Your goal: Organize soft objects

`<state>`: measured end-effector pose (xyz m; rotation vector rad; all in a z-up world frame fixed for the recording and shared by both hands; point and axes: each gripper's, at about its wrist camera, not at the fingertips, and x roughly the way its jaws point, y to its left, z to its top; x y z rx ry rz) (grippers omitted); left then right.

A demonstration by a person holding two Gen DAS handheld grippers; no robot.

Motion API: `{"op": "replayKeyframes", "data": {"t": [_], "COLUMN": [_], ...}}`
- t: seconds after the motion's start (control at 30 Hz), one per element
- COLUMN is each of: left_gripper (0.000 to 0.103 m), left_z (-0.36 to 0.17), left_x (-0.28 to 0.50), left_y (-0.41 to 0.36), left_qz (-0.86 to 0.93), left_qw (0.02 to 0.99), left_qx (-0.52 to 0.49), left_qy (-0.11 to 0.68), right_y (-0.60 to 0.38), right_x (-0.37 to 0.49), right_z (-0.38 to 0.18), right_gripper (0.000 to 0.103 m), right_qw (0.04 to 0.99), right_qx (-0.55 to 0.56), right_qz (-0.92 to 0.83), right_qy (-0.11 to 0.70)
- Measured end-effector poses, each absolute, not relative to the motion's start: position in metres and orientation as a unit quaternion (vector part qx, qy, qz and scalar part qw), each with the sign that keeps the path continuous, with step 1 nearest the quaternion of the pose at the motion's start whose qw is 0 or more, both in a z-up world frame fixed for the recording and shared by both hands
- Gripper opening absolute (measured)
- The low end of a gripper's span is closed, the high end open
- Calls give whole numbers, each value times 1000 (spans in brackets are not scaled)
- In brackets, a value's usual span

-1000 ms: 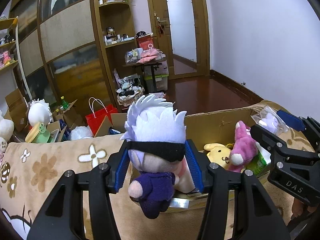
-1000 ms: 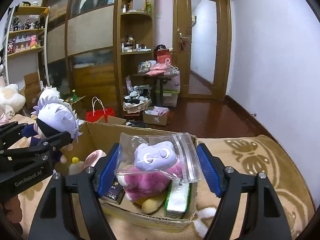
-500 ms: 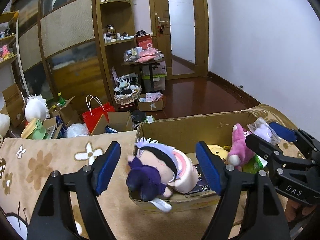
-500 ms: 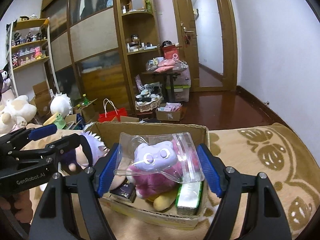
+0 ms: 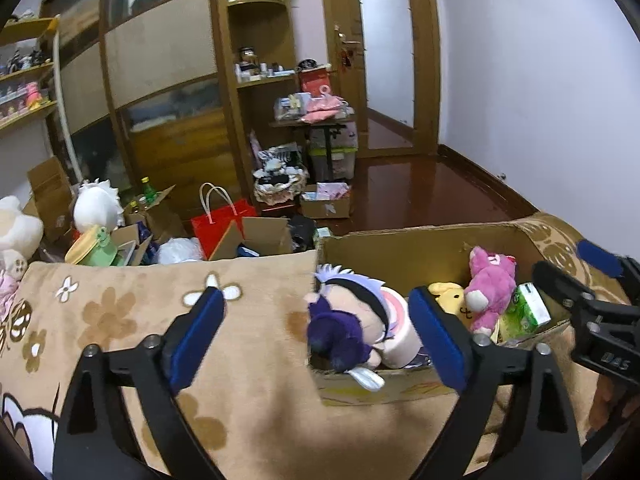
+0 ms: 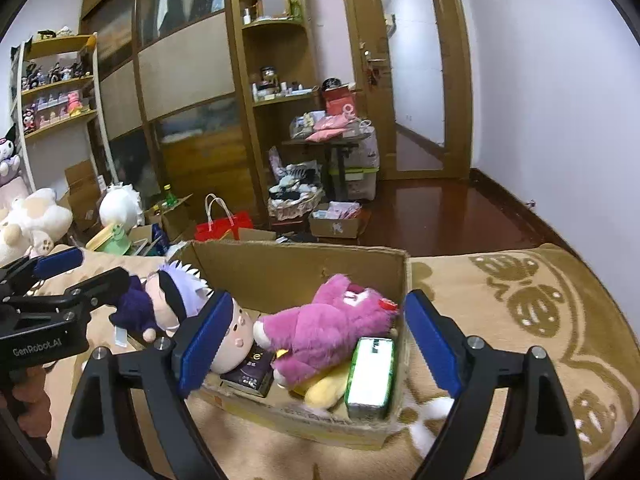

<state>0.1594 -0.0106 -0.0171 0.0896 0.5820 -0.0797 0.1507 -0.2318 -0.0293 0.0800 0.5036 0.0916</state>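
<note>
A cardboard box (image 5: 408,240) (image 6: 296,260) sits on a beige patterned blanket. A white-haired blindfolded doll in purple (image 5: 348,316) (image 6: 160,300) lies over the box's left edge. A pink plush bear (image 5: 488,288) (image 6: 328,328), a yellow plush (image 5: 448,300) (image 6: 324,388), a pink round-faced plush (image 6: 234,338) and a green pack (image 6: 370,376) lie inside. My left gripper (image 5: 316,332) is open and empty, near the doll. My right gripper (image 6: 316,340) is open and empty over the box. The bagged purple plush is out of sight.
The beige blanket (image 5: 132,312) (image 6: 520,308) spreads left and right of the box. Beyond its far edge are open cartons, a red bag (image 5: 222,228), white plush toys (image 6: 36,220), wooden shelving and a dark wooden floor (image 5: 420,188).
My left gripper opened and let the blindfolded doll fall onto the box's left edge, then drew back. The bagged purple plush that sat between my right gripper's fingers has gone from view.
</note>
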Motion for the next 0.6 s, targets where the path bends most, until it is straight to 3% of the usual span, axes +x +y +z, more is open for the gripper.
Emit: {"op": "replayKeyframes", "data": {"t": [0.03, 0.6], "left_gripper": [97, 101], "left_z": [-16, 13], "left_x": [158, 78], "left_y": [-9, -1], "left_qz": [-40, -56], "left_qw": [956, 962], "left_qx": [42, 66], "left_qy": [287, 258], "right_y": [-232, -240], "right_x": [147, 74], "right_z": [-25, 30], "right_gripper": [103, 103], "right_qw": [968, 974], "right_qx": [39, 34], "right_qz": [41, 14], "right_qy": [245, 224]}}
